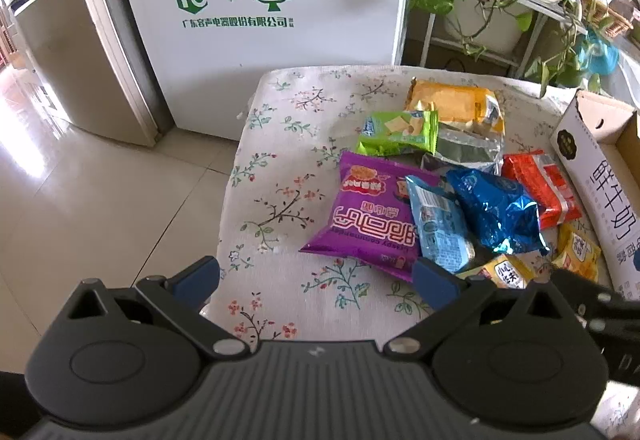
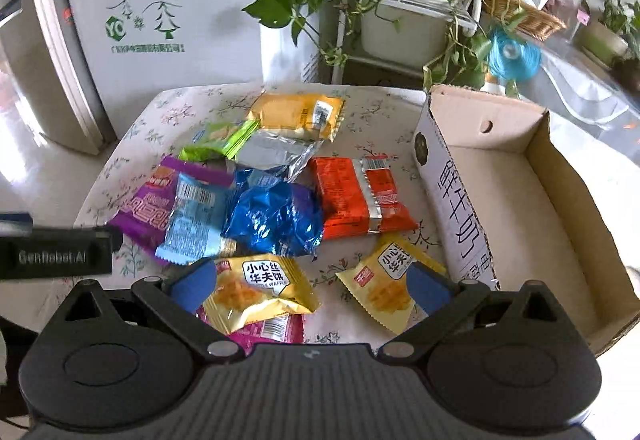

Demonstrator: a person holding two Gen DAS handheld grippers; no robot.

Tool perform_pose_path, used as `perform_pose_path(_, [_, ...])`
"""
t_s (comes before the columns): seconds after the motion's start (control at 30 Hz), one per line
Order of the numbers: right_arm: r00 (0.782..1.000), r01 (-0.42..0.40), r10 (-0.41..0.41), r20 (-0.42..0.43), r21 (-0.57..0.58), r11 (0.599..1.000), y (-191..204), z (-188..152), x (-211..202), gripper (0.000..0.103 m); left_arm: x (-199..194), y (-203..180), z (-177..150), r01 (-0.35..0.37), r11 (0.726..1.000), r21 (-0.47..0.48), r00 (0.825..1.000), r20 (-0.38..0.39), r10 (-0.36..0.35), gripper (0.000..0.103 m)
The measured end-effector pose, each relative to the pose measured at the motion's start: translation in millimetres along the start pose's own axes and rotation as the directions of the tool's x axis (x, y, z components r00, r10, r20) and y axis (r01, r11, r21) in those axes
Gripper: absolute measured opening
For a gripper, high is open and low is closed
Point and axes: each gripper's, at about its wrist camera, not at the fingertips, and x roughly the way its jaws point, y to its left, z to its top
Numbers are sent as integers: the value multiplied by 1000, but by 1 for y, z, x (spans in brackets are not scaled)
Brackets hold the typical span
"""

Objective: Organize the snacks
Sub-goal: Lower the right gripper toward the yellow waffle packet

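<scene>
The left gripper [image 1: 316, 278] hangs spread wide and empty over the floral tablecloth [image 1: 280, 143]; a glossy purple snack bag [image 1: 372, 215] lies at its one o'clock; the right gripper [image 2: 312, 286], likewise spread and gripping nothing, straddles two yellow waffle packets [image 2: 260, 292]; a crinkled blue foil pouch [image 2: 276, 220] sits at twelve o'clock; the open cardboard box [image 2: 560, 207] stands at two o'clock, empty

Table [image 2: 384, 107] covered by floral cloth. Loose snack packets [image 2: 276, 215] heaped at its centre, overlapping. Two yellow waffle packets [image 2: 260, 292] lie near the front edge. Open cardboard box [image 2: 516, 175] rests along the right edge.
</scene>
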Motion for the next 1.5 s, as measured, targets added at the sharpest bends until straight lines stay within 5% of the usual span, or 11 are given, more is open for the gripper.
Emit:
perform_pose_path(0.4, [998,38,-33,-57,76,996,-11,20,7,103,2,-19,27,56,993,108,997,-62,-50,102])
perform_pose_path(1.5, [984,163,-155,-93,78,984,-3,14,22,103,13,-34,20,-50,991,122,998,-32,54,99])
